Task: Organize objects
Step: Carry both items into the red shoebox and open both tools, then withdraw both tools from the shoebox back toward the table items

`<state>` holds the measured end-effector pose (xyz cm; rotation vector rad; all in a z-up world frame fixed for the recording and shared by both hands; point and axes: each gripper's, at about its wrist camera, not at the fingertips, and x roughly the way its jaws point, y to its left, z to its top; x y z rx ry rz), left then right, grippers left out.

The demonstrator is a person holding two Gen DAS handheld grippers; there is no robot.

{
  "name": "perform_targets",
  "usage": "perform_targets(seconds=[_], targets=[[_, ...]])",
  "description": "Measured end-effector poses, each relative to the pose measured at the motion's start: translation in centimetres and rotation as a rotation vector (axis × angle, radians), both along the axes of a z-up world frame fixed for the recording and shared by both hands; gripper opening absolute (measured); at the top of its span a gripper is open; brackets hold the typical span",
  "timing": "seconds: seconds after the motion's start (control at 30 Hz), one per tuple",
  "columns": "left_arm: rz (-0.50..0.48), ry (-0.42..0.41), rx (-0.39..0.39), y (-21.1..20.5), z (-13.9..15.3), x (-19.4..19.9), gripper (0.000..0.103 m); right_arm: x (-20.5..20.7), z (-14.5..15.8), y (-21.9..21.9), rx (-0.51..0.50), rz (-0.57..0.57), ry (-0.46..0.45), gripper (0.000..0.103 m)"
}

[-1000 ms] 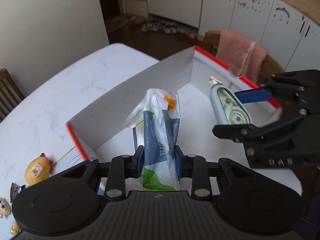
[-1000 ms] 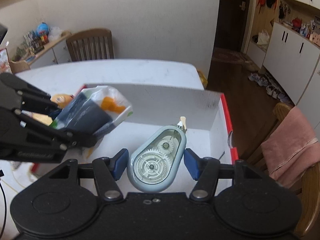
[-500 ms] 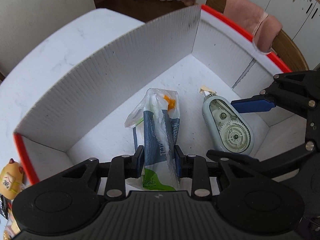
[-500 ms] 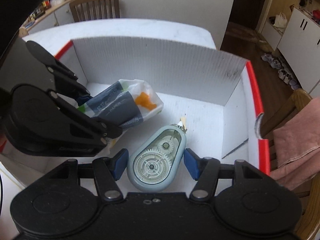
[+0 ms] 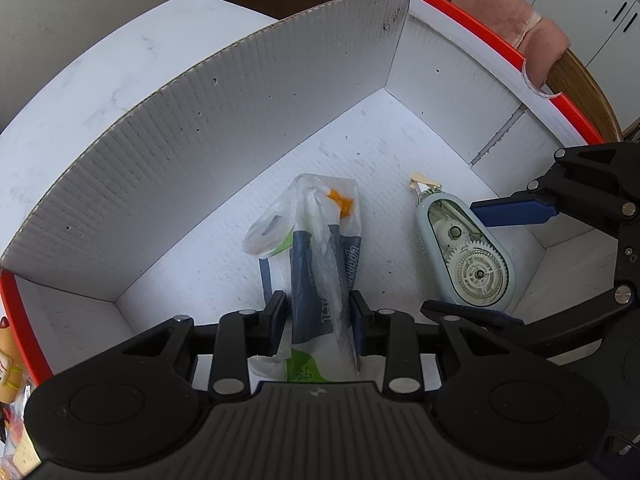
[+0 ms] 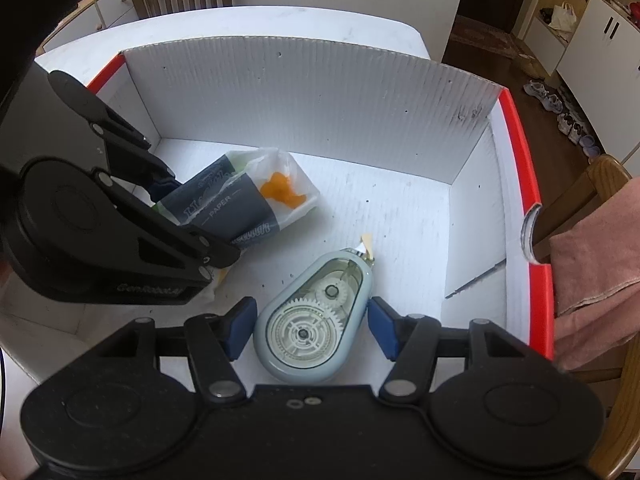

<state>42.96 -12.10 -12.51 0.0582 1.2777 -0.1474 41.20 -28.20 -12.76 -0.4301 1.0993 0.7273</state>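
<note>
Pink towel [image 6: 592, 264] over wooden chair [image 6: 600, 176], shoes [image 6: 568, 116] on floor, white cabinets [image 6: 600, 40]

The big cardboard box [image 5: 240, 112] is white inside, with thin ribbed lines on its walls and a bright red edge on top. The clear plastic tissue pack [image 5: 316, 264] has dark blue bands with pale letters, a green patch and an orange blob. The egg-shaped correction tape roller [image 6: 316, 328] is pale blue-green with a see-through window and white gears. Both black grippers, the left one [image 5: 316, 316] and the right one [image 6: 312, 324], have blue fingers [image 6: 240, 324]. The cloth on the brown wooden chair [image 5: 516, 20] is dusty pink. The table [image 5: 100, 68] is white with faint grey veins.
</note>
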Motion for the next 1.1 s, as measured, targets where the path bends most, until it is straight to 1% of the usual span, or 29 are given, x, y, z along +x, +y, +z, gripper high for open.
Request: perform_targets(seconds=[0.03,0.2,0.27,0.33,0.4,0.43,0.5,0.57,0.8,0.87,1.1], targets=[[-0.002,0.002,-0.002,0.1,0.1,-0.1,0.037,0.0,0.0,-0.1,-0.001,0.001,-0.001,0.061],[-0.016,-0.007,0.024,-0.4,0.2,-0.5,0.046,0.2,0.0,-0.1,-0.006,0.005,-0.014,0.062],[-0.008,-0.010,0.018,-0.1,0.2,-0.7,0.050,0.3,0.0,-0.3,-0.003,0.003,-0.016,0.063],[0.006,-0.013,0.007,0.3,0.6,-1.0,0.059,0.4,0.1,-0.5,0.007,-0.001,-0.013,0.063],[0.021,-0.022,0.002,0.6,0.9,-1.2,0.066,0.4,0.3,-0.8,0.019,-0.006,-0.013,0.064],[0.027,-0.028,-0.005,0.8,1.1,-1.3,0.067,0.4,0.5,-0.9,0.029,-0.007,-0.013,0.064],[0.033,-0.040,-0.018,1.0,1.7,-1.5,0.067,0.2,0.9,-1.2,0.044,-0.008,-0.019,0.069],[0.032,-0.054,-0.033,1.2,2.4,-1.9,0.067,-0.1,1.5,-1.5,0.064,-0.007,-0.026,0.071],[0.032,-0.153,-0.088,1.8,5.6,-4.2,0.068,-1.7,4.1,-2.7,0.136,0.000,-0.066,0.072],[0.033,-0.185,-0.090,1.8,6.4,-5.0,0.068,-2.1,4.8,-3.0,0.157,-0.005,-0.076,0.072],[0.044,-0.318,-0.122,2.3,9.6,-8.6,0.068,-4.2,7.7,-3.7,0.259,-0.033,-0.074,0.072]])
